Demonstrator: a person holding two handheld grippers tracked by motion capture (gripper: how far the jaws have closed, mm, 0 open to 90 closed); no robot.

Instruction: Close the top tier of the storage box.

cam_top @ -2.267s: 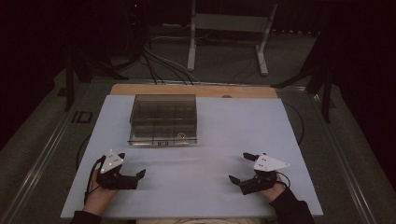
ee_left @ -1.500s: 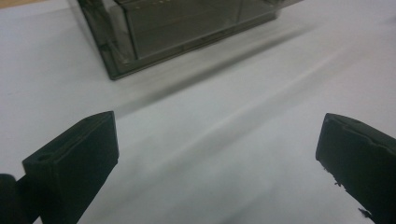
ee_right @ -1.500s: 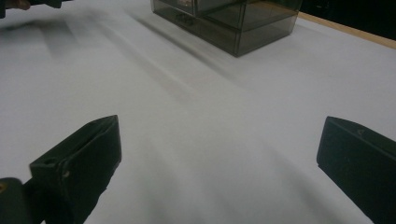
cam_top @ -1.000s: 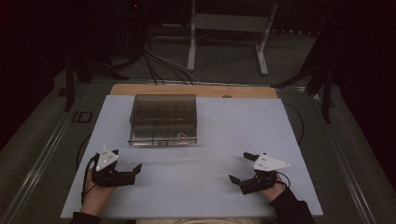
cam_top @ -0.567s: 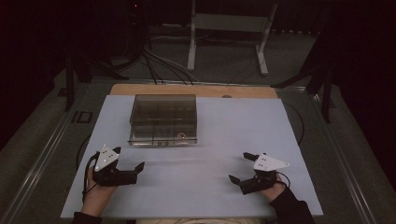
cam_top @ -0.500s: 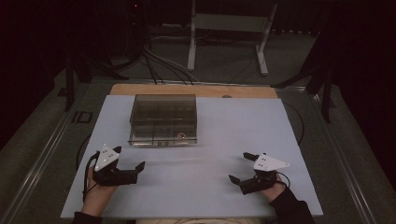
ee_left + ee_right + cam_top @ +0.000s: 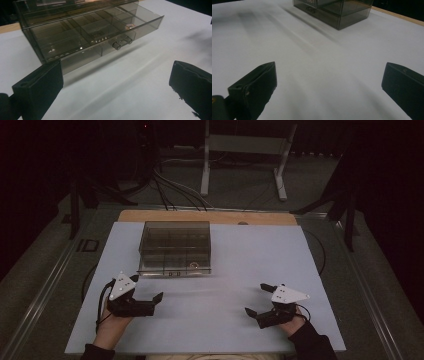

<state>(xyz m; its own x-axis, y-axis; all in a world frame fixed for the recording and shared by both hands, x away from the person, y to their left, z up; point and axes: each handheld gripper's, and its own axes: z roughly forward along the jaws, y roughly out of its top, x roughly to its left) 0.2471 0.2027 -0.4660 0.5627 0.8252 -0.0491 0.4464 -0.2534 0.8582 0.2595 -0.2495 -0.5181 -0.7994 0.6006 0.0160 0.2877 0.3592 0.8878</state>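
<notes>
1. I see the smoke-tinted clear plastic compartment box [image 7: 175,248] resting on the white worktop [image 7: 260,265], toward its far left part, with two small round knobs [image 7: 122,43] on its near face.
2. My left hand-held gripper [image 7: 148,293] sits low over the worktop just in front of the box, jaws spread wide, gripping nothing.
3. My right hand-held gripper [image 7: 259,299] rests near the front right, well apart from the box, jaws also wide and empty.

Black two-jaw tongs [image 7: 146,290] carry grey triangular plates, black cables; dark sleeves.
</notes>
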